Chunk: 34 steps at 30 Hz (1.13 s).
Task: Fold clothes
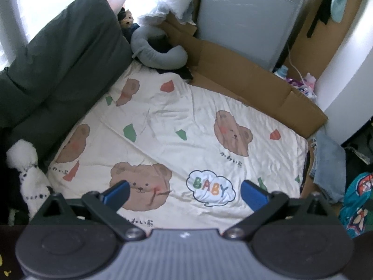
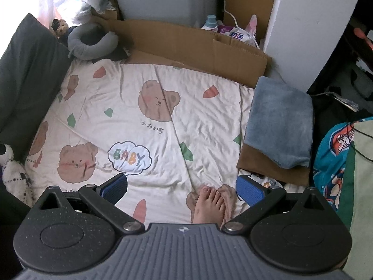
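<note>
A folded blue-grey garment (image 2: 281,121), plush and lightly creased, lay on a brown cardboard sheet (image 2: 263,165) at the right edge of the bear-print bedsheet (image 2: 144,88). The left gripper (image 1: 185,194) and the right gripper (image 2: 181,190) both hovered wide apart, empty.

A towel (image 2: 279,121) is laid at the bed's (image 2: 144,88) right edge; cardboard (image 2: 198,44) is propped behind, cushions (image 2: 28,74) left.
</note>
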### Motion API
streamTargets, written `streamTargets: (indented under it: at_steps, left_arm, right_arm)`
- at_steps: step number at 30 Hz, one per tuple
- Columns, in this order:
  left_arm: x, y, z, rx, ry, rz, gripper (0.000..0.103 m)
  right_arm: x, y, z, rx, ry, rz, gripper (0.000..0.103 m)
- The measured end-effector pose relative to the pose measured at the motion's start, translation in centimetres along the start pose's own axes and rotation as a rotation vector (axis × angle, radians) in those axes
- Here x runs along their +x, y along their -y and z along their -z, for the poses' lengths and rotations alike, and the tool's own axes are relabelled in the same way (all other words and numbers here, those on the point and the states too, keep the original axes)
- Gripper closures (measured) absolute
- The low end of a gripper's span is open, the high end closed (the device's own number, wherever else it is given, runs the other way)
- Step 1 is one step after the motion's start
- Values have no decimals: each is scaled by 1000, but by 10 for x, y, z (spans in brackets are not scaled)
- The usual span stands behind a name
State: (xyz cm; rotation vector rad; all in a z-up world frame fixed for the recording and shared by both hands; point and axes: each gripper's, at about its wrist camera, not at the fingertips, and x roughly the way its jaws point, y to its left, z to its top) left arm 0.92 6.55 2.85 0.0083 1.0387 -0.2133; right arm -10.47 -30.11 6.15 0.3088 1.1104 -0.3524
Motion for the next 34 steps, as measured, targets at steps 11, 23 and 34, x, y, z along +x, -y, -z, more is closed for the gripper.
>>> streamTargets:
  at_steps: [11,23,34]
  left_arm:
    - [-2,5,3,50,7,-9,8]
    - [-5,8,5,57,20,-9,8]
    - [-4,2,3,42,16,-9,7]
  right_arm:
    - [-1,1,2,0,6,-3,1]
    - [-2,1,2,-4,12,7,0]
    - [-4,-2,3,-6,18,19,0]
